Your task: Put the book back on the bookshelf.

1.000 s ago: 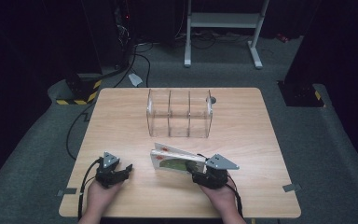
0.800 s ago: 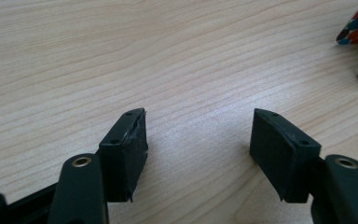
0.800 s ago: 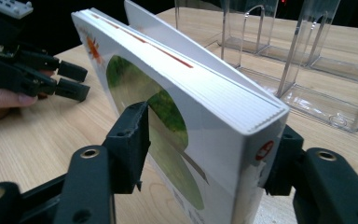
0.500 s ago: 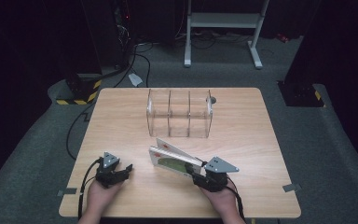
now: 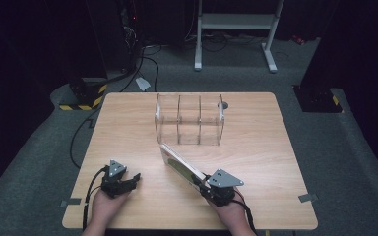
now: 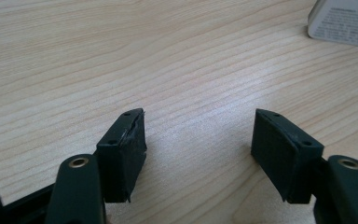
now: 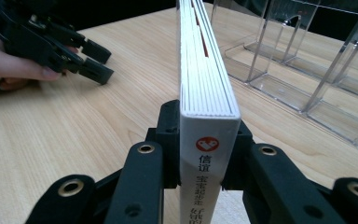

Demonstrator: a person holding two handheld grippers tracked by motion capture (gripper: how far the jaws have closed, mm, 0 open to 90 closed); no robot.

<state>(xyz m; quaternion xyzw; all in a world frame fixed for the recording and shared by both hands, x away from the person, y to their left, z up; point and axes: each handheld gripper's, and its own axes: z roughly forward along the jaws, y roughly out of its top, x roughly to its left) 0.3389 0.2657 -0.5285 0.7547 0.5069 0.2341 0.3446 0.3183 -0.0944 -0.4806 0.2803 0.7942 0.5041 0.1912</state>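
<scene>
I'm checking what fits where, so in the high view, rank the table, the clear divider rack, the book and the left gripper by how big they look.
1. Table, by far the largest.
2. Clear divider rack.
3. Book, clamped in the right gripper; it is seen tilted, so its true size is unsure.
4. Left gripper, smallest.

High view: set above the near edge of the wooden table (image 5: 256,147), faced forward and down, far enough that the whole tabletop and the floor beyond are taken in.
Left gripper view: carried low over the tabletop, close to the wood grain.
Right gripper view: carried low, aimed across the table.
Shared: the clear acrylic organiser (image 5: 189,119) (image 7: 307,60) is seen from above and from the right gripper view.
</scene>
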